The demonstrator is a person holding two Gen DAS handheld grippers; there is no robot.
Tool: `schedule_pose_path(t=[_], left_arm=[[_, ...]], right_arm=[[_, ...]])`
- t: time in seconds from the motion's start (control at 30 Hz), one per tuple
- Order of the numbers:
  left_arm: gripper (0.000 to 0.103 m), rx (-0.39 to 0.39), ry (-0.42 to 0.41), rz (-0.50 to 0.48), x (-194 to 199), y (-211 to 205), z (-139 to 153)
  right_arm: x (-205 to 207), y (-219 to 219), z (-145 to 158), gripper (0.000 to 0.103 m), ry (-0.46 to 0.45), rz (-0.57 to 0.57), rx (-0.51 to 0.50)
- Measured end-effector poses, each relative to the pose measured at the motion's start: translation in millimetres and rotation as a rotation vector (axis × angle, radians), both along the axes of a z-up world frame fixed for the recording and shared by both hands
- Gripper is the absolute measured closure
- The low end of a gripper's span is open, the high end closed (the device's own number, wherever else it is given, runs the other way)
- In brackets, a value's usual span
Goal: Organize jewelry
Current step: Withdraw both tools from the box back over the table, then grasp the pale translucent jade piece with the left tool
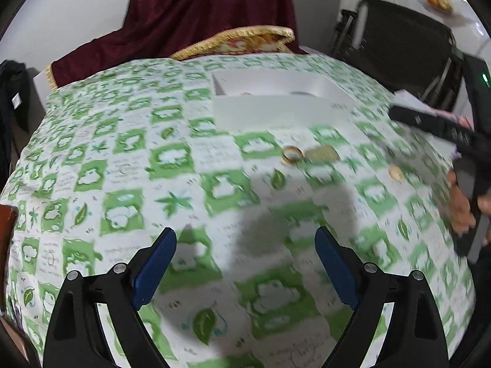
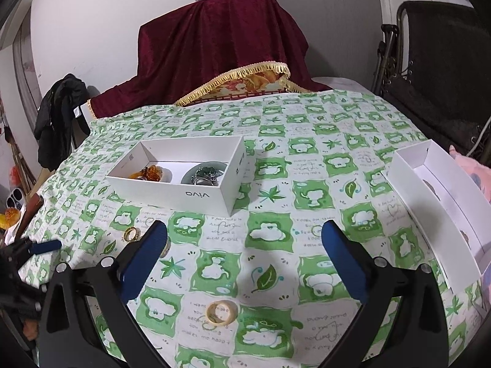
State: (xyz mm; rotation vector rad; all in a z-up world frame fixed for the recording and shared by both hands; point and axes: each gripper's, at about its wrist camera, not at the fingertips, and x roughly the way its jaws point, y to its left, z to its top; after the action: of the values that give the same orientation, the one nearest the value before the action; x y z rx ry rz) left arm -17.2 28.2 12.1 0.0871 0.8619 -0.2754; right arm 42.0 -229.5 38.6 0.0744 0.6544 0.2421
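On the bench, between the spread fingers of the right tool [image 2: 244, 239], only green-and-white cloth [image 2: 276, 159] shows; the tool holds nothing. A pale ring [image 2: 221, 312] lies flat at 6 o'clock, close in, between the tool's arms. A gold ring [image 2: 132, 233] sits at 9 o'clock just beside the left finger, and another ring edge peeks out from behind that finger. At 11 o'clock stands the open white box [image 2: 187, 193], with amber pieces [image 2: 150, 174] and a greenish bangle with dark beads [image 2: 205, 174] inside. A white lid [image 2: 435, 211] lies at 3 o'clock. Only this view shows the box's contents.

The left tool [image 1: 245, 248] is also spread wide and empty, hovering above the cloth over its own shadow. Its view is blurred. It shows the box from its long side at 12 o'clock, the gold ring at 1 o'clock with a gold band [image 1: 323, 154] just beside it, and the pale ring at 2 o'clock. At 3 o'clock the person's right hand [image 1: 463, 211] grips the right tool's dark handle, fingers wrapped round it
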Motion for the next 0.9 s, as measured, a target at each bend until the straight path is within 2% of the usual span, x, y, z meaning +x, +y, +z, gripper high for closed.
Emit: schedule_pose_path(t=[0.2, 0.4, 0.47, 0.77, 0.83, 0.9], left_arm=[[0.027, 0.054, 0.021, -0.025, 0.4, -9.8, -8.2], [0.045, 0.056, 0.011, -0.005, 5.8, -9.4, -7.0], [0.054, 0.061, 0.007, -0.007, 7.4, -12.7, -6.5], [0.057, 0.08, 0.002, 0.053, 38.4, -19.4, -4.6], [0.058, 0.059, 0.004, 0.047, 34.5, -16.2, -4.3], [0.054, 0.015, 0.011, 0.044, 27.8, -10.6, -3.9]], right_arm=[[0.3, -2.5, -0.1, 0.005, 0.008, -0.002, 0.015], [-0.8, -3.6, 0.2, 0.005, 0.007, -0.005, 0.023], [-0.5, -4.5, -0.5, 0.005, 0.012, -0.004, 0.03], [1.0, -2.7, -1.8, 0.005, 0.024, -0.004, 0.029], [0.4, 0.1, -1.8, 0.005, 0.023, 0.007, 0.015], [-1.1, 3.9, -1.9, 0.005, 0.018, 0.021, 0.0]])
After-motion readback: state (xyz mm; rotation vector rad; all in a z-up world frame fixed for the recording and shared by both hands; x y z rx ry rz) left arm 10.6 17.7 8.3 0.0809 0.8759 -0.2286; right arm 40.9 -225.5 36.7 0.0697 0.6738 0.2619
